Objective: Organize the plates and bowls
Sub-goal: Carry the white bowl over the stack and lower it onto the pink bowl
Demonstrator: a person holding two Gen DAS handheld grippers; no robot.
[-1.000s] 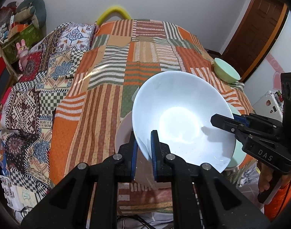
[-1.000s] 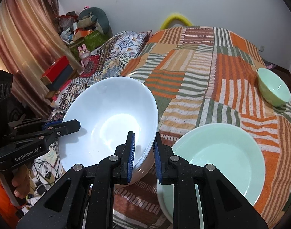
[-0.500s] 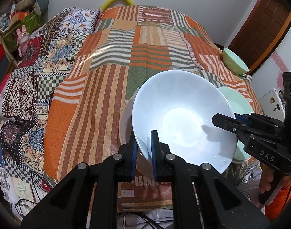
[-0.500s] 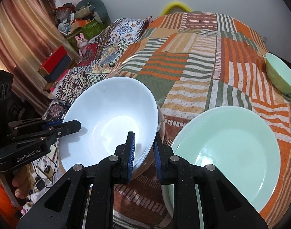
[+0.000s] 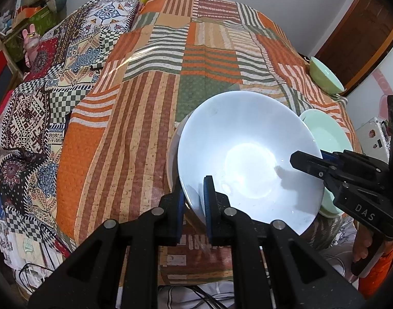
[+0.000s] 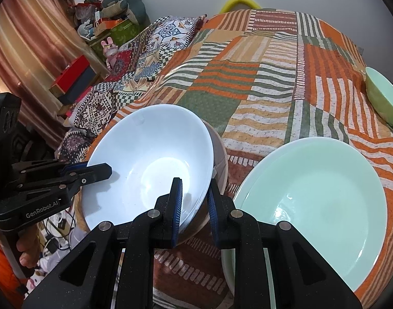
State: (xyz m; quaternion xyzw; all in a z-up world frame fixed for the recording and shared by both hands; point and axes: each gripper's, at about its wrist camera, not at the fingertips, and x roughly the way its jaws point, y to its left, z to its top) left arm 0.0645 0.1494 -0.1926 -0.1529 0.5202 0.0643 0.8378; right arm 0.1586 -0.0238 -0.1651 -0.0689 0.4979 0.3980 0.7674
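Observation:
A large white bowl [image 5: 247, 154] is held by both grippers just above a brownish plate [image 5: 172, 152] near the bed's front edge. My left gripper [image 5: 193, 198] is shut on the bowl's near rim. My right gripper [image 6: 195, 200] is shut on the opposite rim and also shows in the left wrist view [image 5: 309, 163]. In the right wrist view the white bowl [image 6: 150, 159] sits over the brownish plate [image 6: 219, 154]. A large mint-green plate [image 6: 314, 188] lies to its right. A small mint-green bowl [image 6: 383, 100] stands at the bed's far right edge.
A patchwork striped bedspread [image 5: 157, 77] covers the bed. Patterned cushions [image 5: 29, 103] lie along the left side. Boxes and toys [image 6: 106, 25] stand by the wall. Cables [image 6: 57, 226] lie on the floor below the bed's front edge.
Both grippers have lowered the white bowl toward the brownish plate; the plate and the green plate now appear closer and the views tilt further down.

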